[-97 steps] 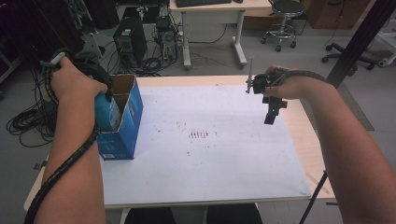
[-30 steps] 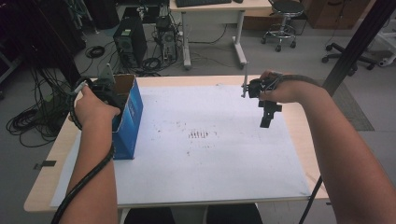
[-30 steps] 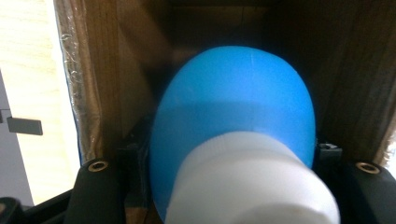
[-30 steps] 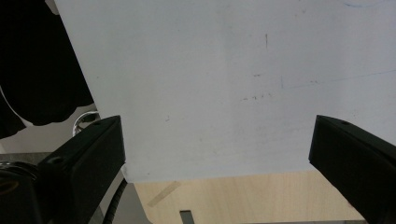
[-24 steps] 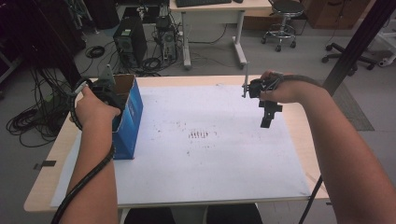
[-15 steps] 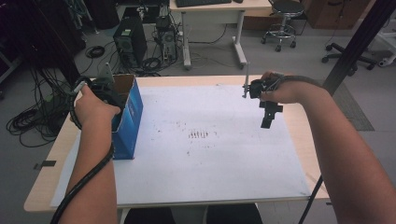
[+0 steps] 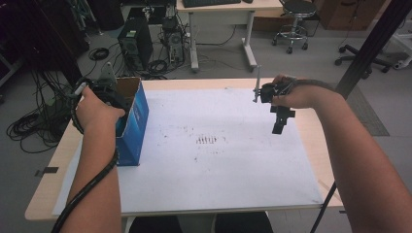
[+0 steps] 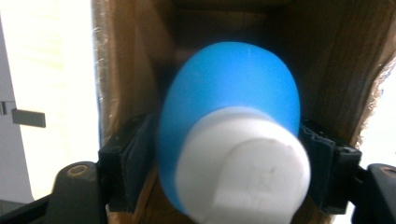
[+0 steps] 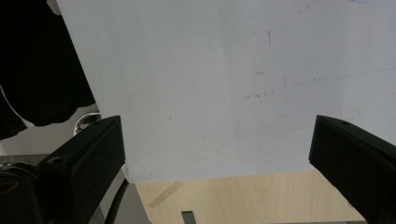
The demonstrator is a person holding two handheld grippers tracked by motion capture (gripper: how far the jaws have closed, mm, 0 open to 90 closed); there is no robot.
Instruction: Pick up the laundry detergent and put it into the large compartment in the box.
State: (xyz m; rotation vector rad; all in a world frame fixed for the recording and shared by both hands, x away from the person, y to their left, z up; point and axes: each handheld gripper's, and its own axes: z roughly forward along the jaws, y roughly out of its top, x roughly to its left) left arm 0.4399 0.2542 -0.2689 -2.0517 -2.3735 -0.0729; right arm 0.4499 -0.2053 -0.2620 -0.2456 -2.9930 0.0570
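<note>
A blue bottle [image 8: 229, 88] with a white cap [image 8: 247, 163] sits blurred between the jaws of my left gripper [image 8: 229, 154], cap end toward the camera, down inside a cardboard box. The jaws have just been opening, and I see no pad pressing on the bottle. From above, that box [image 7: 133, 121] is blue outside and stands open-topped at the table's left, with my left hand and gripper [image 7: 112, 96] over its mouth. My right gripper [image 7: 278, 127] hangs open above the white sheet [image 7: 218, 165] at the right, nothing between its jaws [image 9: 217, 140].
The white sheet covers most of the wooden table [image 7: 46, 194] and carries small dark marks [image 7: 208, 141] at its middle. A cable [image 7: 87, 189] trails along my left forearm. Behind the table are a desk, computer towers [image 7: 133, 43] and office chairs.
Since the oldest frame my left hand moved right and back to the mouth of the box. Over the last second both hands stay nearly still.
</note>
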